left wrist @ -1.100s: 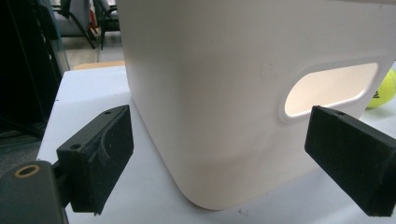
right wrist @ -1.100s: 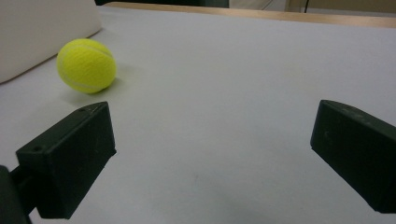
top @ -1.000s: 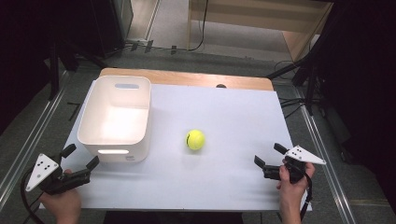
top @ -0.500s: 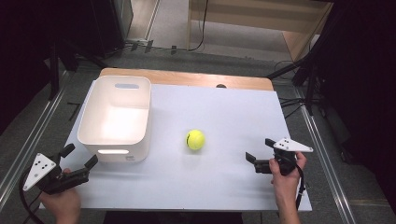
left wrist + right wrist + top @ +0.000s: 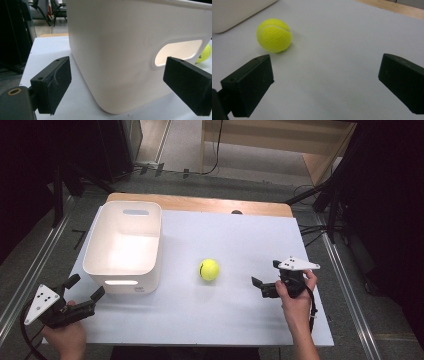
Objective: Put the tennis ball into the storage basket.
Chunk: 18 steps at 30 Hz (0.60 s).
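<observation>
A tennis ball (image 5: pixel 209 269) lies on the tabletop (image 5: pixel 225 320) right of the white bin (image 5: pixel 125 245). Right gripper (image 5: pixel 267 276), beyond the ball, and left gripper (image 5: pixel 86 289), before the bin, hold fingers wide apart, empty.

Lab: rail-framed table (image 5: pixel 240 240), floor cables (image 5: pixel 215 157)

Bright overhead light; dark surroundings, glare inside white bin (image 5: pixel 125 245)

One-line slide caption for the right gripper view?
Open right gripper faces a yellow tennis ball on the white table.
</observation>
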### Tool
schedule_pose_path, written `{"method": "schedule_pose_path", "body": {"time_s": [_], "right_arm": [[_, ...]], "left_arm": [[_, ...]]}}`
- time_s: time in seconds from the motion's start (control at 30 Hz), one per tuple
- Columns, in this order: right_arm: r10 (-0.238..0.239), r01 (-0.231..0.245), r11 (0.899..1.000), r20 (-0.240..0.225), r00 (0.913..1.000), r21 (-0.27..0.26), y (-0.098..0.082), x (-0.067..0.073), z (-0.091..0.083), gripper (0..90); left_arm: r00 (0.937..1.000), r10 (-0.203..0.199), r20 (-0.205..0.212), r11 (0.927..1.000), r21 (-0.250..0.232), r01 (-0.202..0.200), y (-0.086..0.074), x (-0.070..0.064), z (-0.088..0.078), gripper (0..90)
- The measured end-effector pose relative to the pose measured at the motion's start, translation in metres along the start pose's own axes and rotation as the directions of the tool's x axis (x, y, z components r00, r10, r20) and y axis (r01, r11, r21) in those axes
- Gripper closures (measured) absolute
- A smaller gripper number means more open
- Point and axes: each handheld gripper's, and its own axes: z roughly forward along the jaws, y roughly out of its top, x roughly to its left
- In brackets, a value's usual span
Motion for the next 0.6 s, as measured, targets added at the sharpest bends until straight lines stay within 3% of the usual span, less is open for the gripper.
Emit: {"method": "schedule_pose_path", "body": {"time_s": [0.37, 0.6], "right_arm": [[-0.032, 0.033, 0.998, -0.013, 0.9994, 0.045, 0.023, 0.013, 0.019, 0.0], [-0.058, 0.062, 0.995, -0.05, 0.9971, 0.077, 0.035, 0.022, 0.035, 0.0]], "left_arm": [[1.0, -0.003, 0.004, 1.0, -0.003, 0.003, 0.0, 0.0, 0.0, 7.9], [1.0, -0.003, 0.003, 1.0, -0.005, 0.003, 0.0, 0.0, 0.0, 7.9]]}}
